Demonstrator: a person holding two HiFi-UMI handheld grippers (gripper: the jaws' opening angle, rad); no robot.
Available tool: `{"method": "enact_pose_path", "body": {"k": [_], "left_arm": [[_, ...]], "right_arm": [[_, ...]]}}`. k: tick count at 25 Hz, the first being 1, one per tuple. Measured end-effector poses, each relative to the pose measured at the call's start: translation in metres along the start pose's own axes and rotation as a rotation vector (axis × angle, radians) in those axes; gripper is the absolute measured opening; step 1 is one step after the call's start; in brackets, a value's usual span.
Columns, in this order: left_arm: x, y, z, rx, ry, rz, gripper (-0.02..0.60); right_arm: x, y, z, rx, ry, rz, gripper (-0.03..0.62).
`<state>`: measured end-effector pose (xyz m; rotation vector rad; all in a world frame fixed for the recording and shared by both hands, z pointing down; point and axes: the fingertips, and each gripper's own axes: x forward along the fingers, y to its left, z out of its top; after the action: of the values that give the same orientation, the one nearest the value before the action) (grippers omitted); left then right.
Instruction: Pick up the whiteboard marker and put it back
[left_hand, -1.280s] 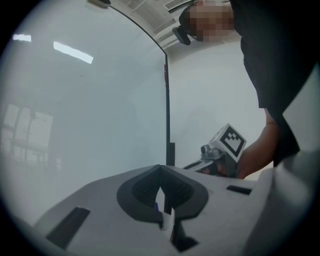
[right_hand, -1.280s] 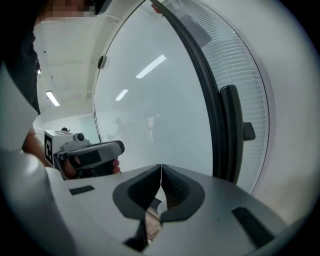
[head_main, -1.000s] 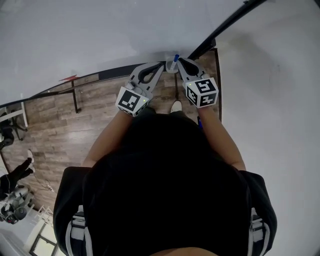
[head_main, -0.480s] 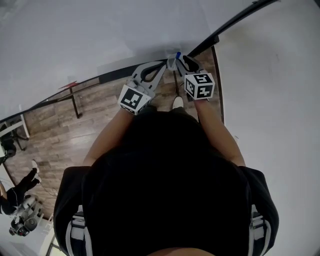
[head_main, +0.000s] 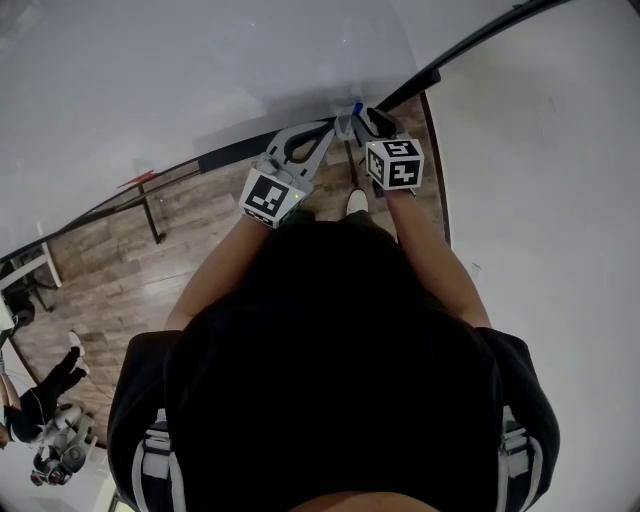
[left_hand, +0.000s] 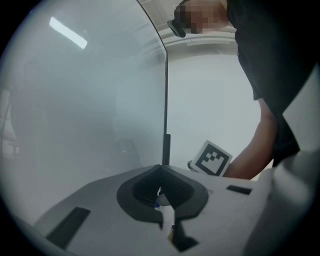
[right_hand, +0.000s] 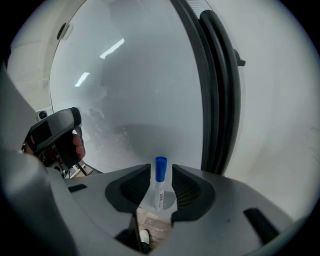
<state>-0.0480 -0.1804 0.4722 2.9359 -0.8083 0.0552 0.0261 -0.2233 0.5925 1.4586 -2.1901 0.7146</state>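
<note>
Upright whiteboard marker (right_hand: 158, 190) between jaws of right claw (right_hand: 161, 170), just opened apart, left claw (left_hand: 161, 169) closed together

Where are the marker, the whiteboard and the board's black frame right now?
marker (right_hand: 160, 168), right gripper view, on its blue cap.
whiteboard (right_hand: 135, 85), right gripper view, on its bare white surface.
frame (right_hand: 220, 100), right gripper view, on the black strip along the board's edge.

Bright, even. Shiny lamp streaks on whiteboard (right_hand: 150, 90), far left. Soft shadow lower down. Bent, dark at edges.
</note>
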Motion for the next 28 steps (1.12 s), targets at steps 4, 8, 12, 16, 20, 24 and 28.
{"method": "enact_pose_path", "body": {"k": [4, 8, 12, 16, 20, 24, 28], "left_arm": [[-0.001, 0.002, -0.002, -0.018, -0.008, -0.012, 0.003], [-0.002, 0.004, 0.000, -0.021, -0.014, -0.017, 0.003], [-0.002, 0.006, 0.005, -0.021, -0.017, -0.018, 0.003], [-0.005, 0.006, 0.011, -0.030, -0.021, -0.016, 0.003], [-0.008, 0.006, 0.011, -0.029, -0.019, -0.013, 0.003], [-0.009, 0.009, 0.007, -0.038, -0.002, 0.000, 0.003], [-0.007, 0.009, 0.013, -0.046, -0.012, 0.006, 0.003]], "right_arm": [[0.005, -0.004, 0.005, 0.017, -0.012, -0.026, 0.123], [0.011, 0.000, 0.005, 0.019, -0.007, -0.030, 0.124], [0.015, -0.002, 0.002, 0.029, -0.006, -0.039, 0.106], [0.020, -0.007, -0.002, 0.030, -0.010, -0.048, 0.078], [0.019, -0.006, -0.002, 0.045, -0.016, -0.035, 0.067], [0.014, -0.003, 0.005, 0.037, -0.046, -0.012, 0.066], [0.005, 0.002, 0.017, 0.012, -0.094, 0.020, 0.066]]}}
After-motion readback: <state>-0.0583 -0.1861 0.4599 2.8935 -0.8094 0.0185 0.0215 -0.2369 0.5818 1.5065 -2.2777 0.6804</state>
